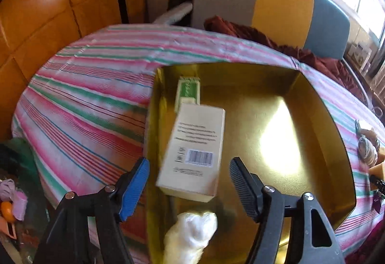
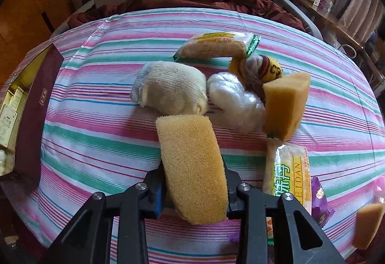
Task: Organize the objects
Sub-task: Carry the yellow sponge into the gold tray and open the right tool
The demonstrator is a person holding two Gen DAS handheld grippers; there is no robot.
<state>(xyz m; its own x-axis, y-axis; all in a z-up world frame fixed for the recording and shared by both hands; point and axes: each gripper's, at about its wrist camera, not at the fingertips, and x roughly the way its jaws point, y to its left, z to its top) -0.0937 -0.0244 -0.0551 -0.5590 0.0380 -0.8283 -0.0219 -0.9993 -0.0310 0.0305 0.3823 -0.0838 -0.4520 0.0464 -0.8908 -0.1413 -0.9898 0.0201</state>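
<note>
In the left wrist view my left gripper (image 1: 189, 188) is open above a gold-lined box (image 1: 300, 119). A beige carton with a barcode (image 1: 195, 151) lies between and just beyond the fingers, free of them. A green and white pack (image 1: 187, 93) lies behind it and a white bundle (image 1: 192, 235) below it. In the right wrist view my right gripper (image 2: 195, 194) is shut on a yellow sponge (image 2: 192, 167), held above the striped cloth. The box (image 2: 36, 114) stands at the left edge there.
On the striped cloth (image 2: 96, 143) lie a rolled cream sock (image 2: 170, 88), a clear plastic bundle (image 2: 235, 105), a second sponge (image 2: 284, 105), a patterned sock ball (image 2: 262, 69), two snack packs (image 2: 219, 45) (image 2: 291, 175), a purple sachet (image 2: 320, 201) and a third sponge (image 2: 368, 225). Chairs and dark red fabric lie behind.
</note>
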